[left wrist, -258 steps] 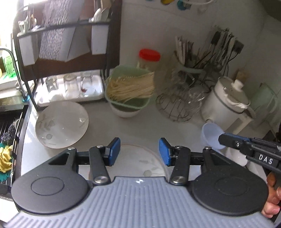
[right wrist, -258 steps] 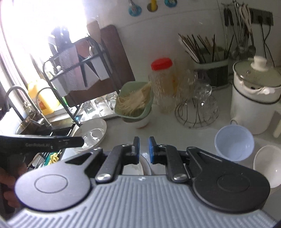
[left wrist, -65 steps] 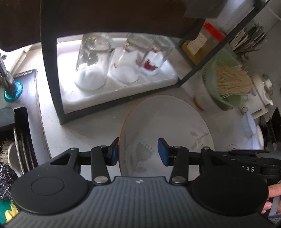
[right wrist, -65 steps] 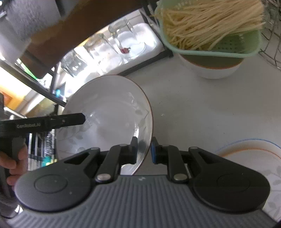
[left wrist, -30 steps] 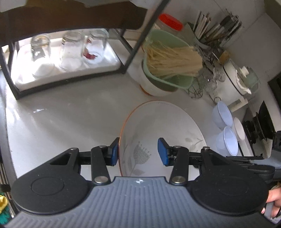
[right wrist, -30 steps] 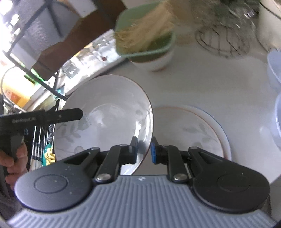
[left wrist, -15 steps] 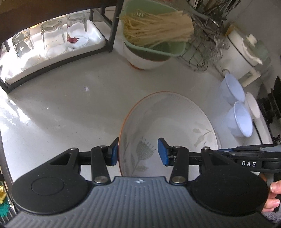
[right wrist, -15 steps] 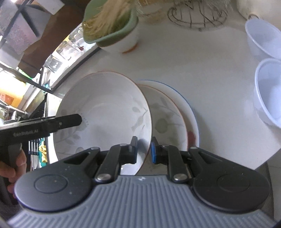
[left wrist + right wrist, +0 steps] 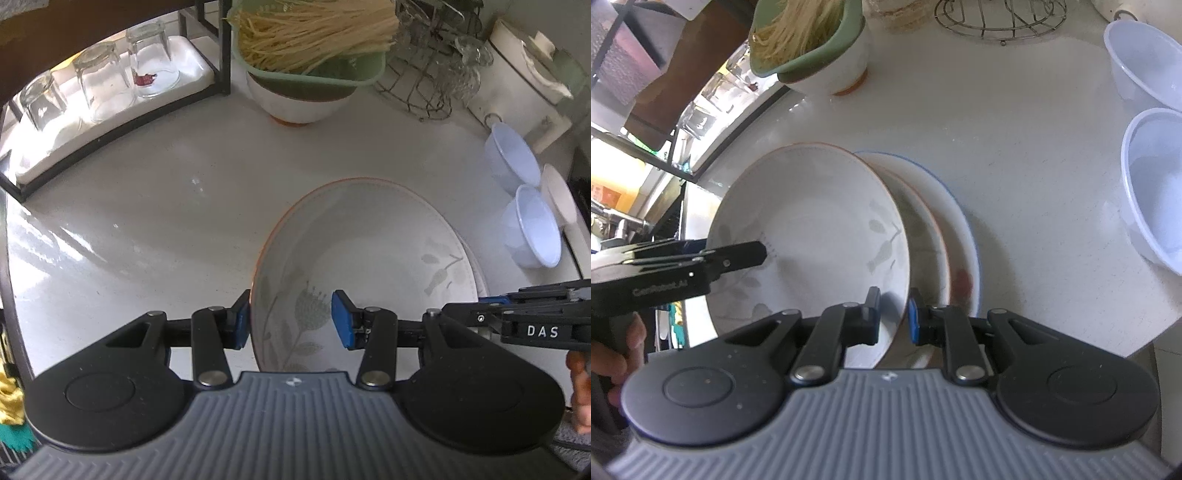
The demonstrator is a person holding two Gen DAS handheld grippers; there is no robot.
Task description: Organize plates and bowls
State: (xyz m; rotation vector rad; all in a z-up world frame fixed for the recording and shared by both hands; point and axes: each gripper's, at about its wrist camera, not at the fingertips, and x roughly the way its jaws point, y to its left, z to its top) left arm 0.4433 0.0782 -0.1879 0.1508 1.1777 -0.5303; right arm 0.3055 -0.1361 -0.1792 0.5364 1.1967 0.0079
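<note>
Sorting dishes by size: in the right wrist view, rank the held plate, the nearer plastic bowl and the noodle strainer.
1. held plate, though nearest the camera
2. nearer plastic bowl, partly cut off
3. noodle strainer, farthest, so unsure

Left gripper jaws wide, angled steeply down, right gripper jaws pinched nearly closed, pitched down.

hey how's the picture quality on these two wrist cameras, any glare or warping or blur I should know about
Left wrist view: sharp in the middle, fisheye bends the black metal rack, and window glare streaks the white countertop. Right wrist view: the window area at the left edge is blown out, the green colander of noodles is slightly soft, and the white floral plate is clear.
</note>
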